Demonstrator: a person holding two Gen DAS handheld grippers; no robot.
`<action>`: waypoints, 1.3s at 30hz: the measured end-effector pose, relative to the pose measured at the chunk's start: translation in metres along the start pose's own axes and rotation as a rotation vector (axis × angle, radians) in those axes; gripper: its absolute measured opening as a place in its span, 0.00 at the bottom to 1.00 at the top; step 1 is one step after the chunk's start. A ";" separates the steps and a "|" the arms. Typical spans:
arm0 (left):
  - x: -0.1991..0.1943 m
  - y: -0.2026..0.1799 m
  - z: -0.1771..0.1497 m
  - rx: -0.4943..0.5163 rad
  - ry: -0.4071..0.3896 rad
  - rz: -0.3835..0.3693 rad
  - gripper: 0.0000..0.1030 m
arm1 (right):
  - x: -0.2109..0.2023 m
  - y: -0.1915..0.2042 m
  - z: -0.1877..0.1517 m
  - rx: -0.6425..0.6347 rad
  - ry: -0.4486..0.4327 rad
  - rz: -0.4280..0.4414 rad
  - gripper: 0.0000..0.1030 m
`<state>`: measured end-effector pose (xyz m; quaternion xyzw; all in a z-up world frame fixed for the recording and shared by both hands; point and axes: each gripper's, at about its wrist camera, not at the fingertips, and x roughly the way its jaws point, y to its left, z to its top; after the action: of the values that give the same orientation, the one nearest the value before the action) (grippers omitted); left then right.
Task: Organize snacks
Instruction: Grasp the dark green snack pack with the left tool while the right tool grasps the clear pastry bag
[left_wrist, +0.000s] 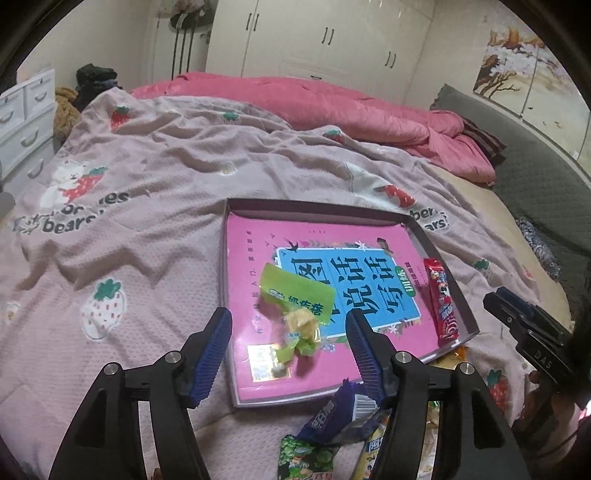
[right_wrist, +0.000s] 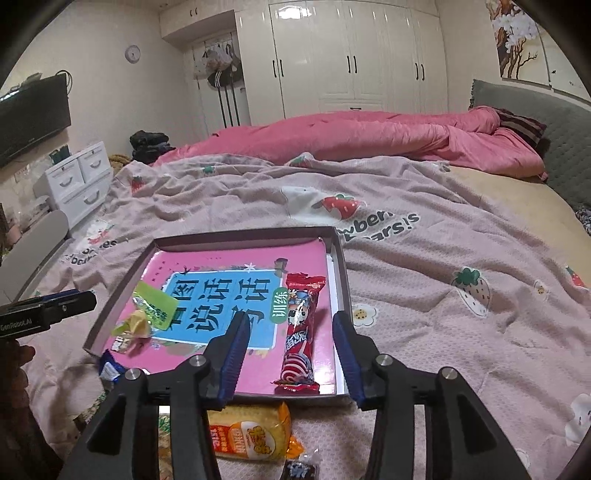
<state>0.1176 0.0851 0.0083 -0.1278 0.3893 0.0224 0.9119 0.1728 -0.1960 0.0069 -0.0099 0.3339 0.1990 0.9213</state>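
A shallow cardboard box (left_wrist: 236, 206) (right_wrist: 341, 258) lies on the bed with a pink book (left_wrist: 255, 236) (right_wrist: 236, 258) lining its floor. On the book lie a green snack packet (left_wrist: 295, 295) (right_wrist: 153, 306) at the left and a red snack stick (left_wrist: 441, 299) (right_wrist: 301, 328) at the right. My left gripper (left_wrist: 288, 354) is open and empty, above the green packet. My right gripper (right_wrist: 290, 354) is open and empty, its fingers either side of the red stick's near end. Loose snacks lie in front of the box: a purple packet (left_wrist: 328, 417), a green one (left_wrist: 306, 458), an orange one (right_wrist: 251, 432).
The box lies on a pink strawberry-print bedspread (left_wrist: 147, 221) (right_wrist: 443, 277). A rolled pink quilt (left_wrist: 351, 107) (right_wrist: 369, 136) lies at the far side. White drawers (right_wrist: 74, 181) stand left of the bed, a grey headboard (right_wrist: 546, 129) at right.
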 end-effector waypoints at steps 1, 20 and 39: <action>-0.002 0.000 0.000 0.001 -0.002 0.000 0.65 | -0.003 0.001 0.000 0.000 -0.003 0.003 0.45; -0.028 -0.001 -0.027 0.065 0.042 0.016 0.65 | -0.035 0.038 -0.012 0.006 0.016 0.128 0.55; -0.015 -0.004 -0.060 0.120 0.200 0.006 0.65 | -0.002 0.071 -0.042 0.020 0.217 0.173 0.59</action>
<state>0.0654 0.0665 -0.0203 -0.0734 0.4793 -0.0114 0.8745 0.1187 -0.1374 -0.0163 0.0067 0.4331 0.2720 0.8593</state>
